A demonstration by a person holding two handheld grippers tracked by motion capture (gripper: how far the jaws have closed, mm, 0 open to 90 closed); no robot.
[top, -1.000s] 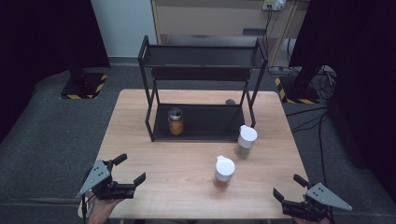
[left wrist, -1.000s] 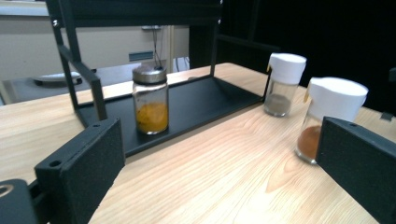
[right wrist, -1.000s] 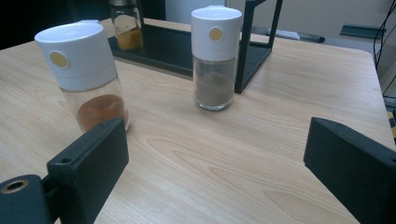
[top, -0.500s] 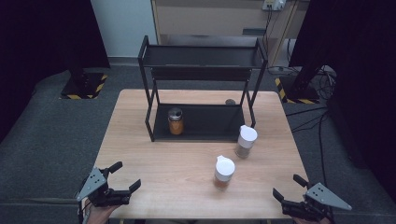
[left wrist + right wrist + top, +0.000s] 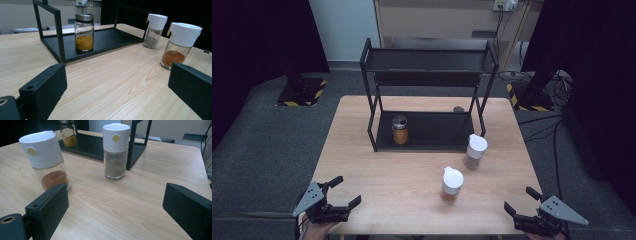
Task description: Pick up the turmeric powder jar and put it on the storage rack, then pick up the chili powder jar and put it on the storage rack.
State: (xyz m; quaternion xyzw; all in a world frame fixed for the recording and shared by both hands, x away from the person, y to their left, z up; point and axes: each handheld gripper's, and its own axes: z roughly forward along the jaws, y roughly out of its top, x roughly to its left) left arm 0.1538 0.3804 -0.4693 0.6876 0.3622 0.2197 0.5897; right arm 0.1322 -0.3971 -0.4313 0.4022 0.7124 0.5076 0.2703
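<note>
White-capped orange spice jar (image 5: 452, 183) upright; axis vertical

My left tongs (image 5: 344, 191) sit at the lower left of the high view, jaws spread wide and gripping nothing, my hand (image 5: 314, 230) just under them. My right tongs (image 5: 522, 200) sit at the lower right, jaws likewise wide apart and empty, pointing up-frame.

Matt pale wood table (image 5: 377, 170), matt black metal rack (image 5: 427, 60), clear glass jars (image 5: 51, 173) with glossy white plastic caps
</note>
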